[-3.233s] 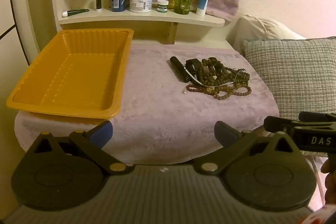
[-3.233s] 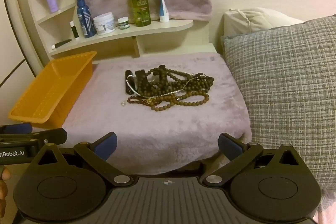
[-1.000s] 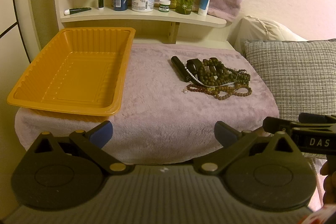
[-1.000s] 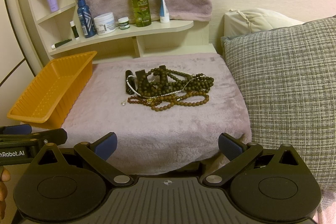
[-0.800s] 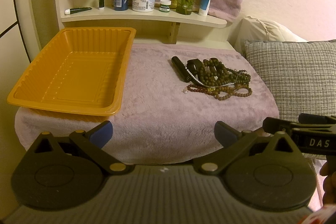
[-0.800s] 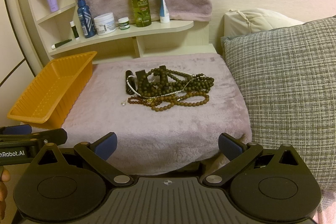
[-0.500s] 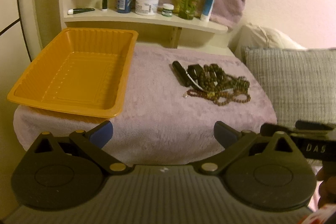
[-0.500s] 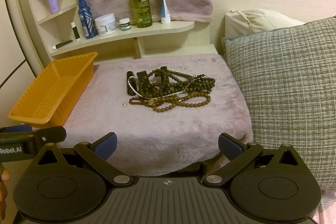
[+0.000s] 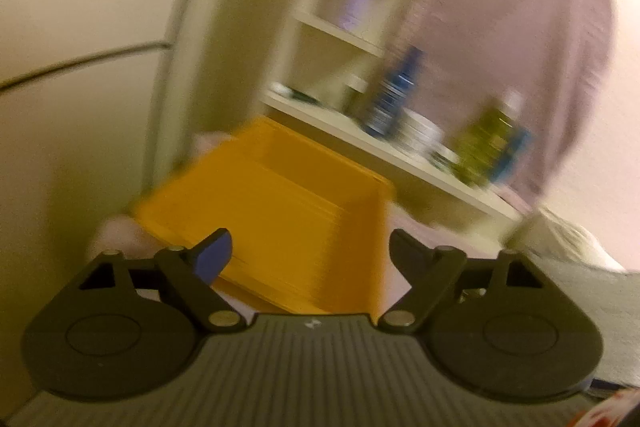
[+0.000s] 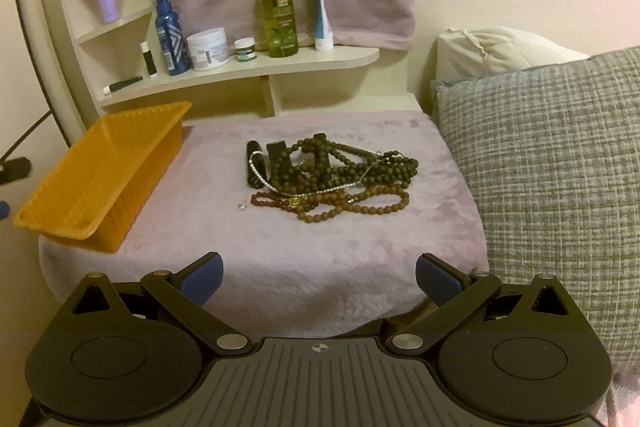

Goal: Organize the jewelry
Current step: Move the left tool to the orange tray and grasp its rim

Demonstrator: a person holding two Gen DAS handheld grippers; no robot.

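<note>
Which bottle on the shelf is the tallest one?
The green spray bottle with the clear top. It stands taller than the blue spray bottle to its left, and far taller than the white jar and small green-banded jar between them.

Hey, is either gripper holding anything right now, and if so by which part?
Nothing is held. The left gripper and right gripper are both open and empty.

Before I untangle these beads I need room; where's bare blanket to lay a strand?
Bare blanket runs along the near edge and between the tray and the bead pile. A narrow strip lies between pile and pillow. It's crowded mid-blanket, around the pile.
</note>
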